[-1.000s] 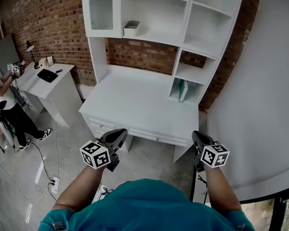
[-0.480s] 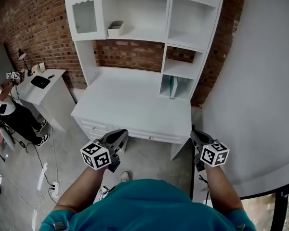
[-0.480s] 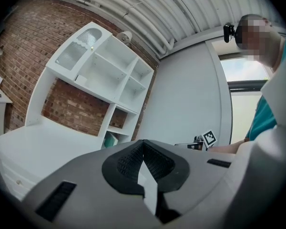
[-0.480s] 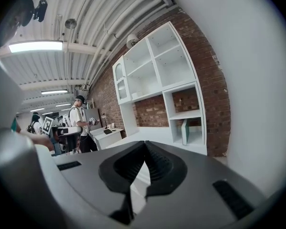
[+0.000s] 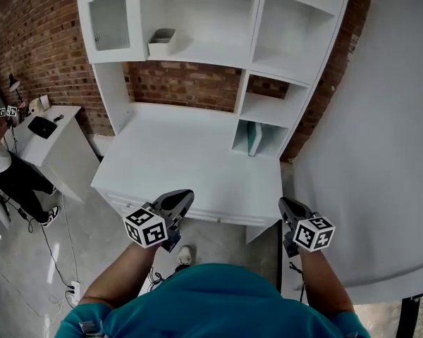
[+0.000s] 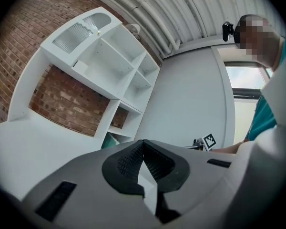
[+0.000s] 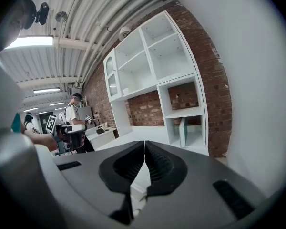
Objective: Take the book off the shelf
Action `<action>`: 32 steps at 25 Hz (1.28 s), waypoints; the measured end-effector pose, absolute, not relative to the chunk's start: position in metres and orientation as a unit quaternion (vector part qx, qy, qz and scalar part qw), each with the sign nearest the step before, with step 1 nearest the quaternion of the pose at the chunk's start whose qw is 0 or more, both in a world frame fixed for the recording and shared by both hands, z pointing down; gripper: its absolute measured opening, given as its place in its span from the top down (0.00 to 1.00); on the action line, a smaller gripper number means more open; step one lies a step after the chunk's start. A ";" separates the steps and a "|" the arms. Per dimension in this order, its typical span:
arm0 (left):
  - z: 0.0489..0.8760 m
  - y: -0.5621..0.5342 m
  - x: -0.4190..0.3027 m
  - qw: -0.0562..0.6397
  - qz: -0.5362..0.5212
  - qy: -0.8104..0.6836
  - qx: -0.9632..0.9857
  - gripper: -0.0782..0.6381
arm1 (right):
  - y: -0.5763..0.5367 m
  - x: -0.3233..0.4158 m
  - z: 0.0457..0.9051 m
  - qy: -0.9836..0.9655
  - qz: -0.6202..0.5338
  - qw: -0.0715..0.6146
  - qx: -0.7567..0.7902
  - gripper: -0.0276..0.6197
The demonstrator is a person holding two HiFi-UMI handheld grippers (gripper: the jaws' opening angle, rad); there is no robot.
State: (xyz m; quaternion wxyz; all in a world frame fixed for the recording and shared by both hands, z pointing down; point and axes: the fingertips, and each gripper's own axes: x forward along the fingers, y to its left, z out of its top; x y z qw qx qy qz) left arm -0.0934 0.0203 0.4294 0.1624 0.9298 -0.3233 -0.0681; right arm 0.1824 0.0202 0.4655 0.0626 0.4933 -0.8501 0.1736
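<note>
Left gripper: the grey plastic left gripper (image 5: 178, 199) with black ribbed pads is held low in front of the desk's front edge. Its own view shows the two jaws pressed together at the tips with nothing between them.

Right gripper: the matching grey right gripper (image 5: 287, 205) is level with the left one, off the desk's right front corner. Its jaws also meet in a closed line and it carries nothing.

Book: the thin pale-teal book (image 5: 254, 138) stands upright in the lowest open compartment of the right-hand column, roughly mid-compartment, with its base on the desktop level. It is well apart from both grippers.

Shelf unit: the tall white wooden shelf unit (image 5: 261, 27) rises from the back of the desk, with a wide open bay in the middle, stacked open compartments at right and a glazed door at upper left.

Desk: the white flat-topped desk (image 5: 183, 160) has drawers along the front.

Box: a small white open box (image 5: 161, 42) sits on the wide middle shelf, near the glazed door.

Wall: a red brick wall (image 5: 190, 83) shows behind the unit.

Panel: a large pale grey curved panel (image 5: 381, 153) fills the right side.

Side table: a small white side table (image 5: 60, 136) stands at far left, with another person (image 5: 10, 174) standing beside it.
</note>
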 end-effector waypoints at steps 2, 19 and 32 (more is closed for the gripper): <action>0.430 -0.013 -0.099 0.162 -0.066 -0.311 0.934 0.87 | -0.007 0.173 0.464 -0.849 0.174 0.058 0.496 0.92; 0.449 -0.239 -0.124 0.189 -0.027 -0.257 0.947 0.87 | -0.208 0.126 0.468 -0.836 0.193 0.042 0.512 0.92; 0.483 -0.283 -0.018 0.201 -0.002 -0.303 0.932 0.87 | -0.273 0.208 0.506 -0.861 0.206 0.067 0.460 0.92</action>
